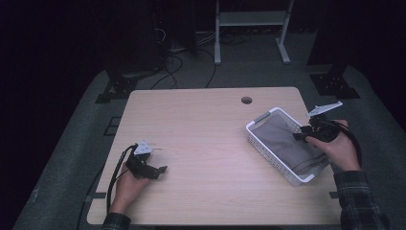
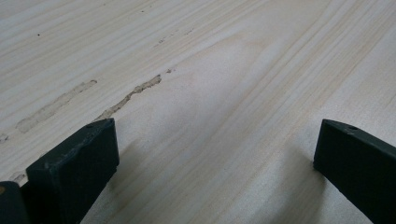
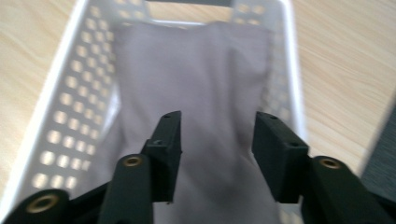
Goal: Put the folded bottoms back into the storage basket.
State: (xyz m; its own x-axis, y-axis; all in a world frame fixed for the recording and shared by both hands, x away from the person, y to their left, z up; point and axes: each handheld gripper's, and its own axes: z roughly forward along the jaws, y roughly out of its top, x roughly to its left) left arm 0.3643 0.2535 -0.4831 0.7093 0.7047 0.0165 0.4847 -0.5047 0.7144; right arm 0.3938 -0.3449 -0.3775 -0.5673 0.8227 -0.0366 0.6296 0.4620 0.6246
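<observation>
Right claw (image 3: 217, 140) hangs over the basket (image 1: 258, 136), jaws apart with nothing between them, the grey cloth (image 3: 196, 93) right under the tips. Here's the worry: the cloth lies slack and flat against the bottom, so a shallow pinch could slide off it, or catch just one layer and drag the rest up in a lopsided bunch. The basket looks light, too; if a jaw snags its perforated wall, or the cloth catches on the way up, I'd expect the whole basket to lift or skid towards the near right edge of the surface (image 1: 201, 124), which it sits close to.

Inside the basket: only that cloth, folded, covering most of the floor.

Left claw (image 2: 215, 154), well apart from it, jaws wide, empty, low over bare wood.
</observation>
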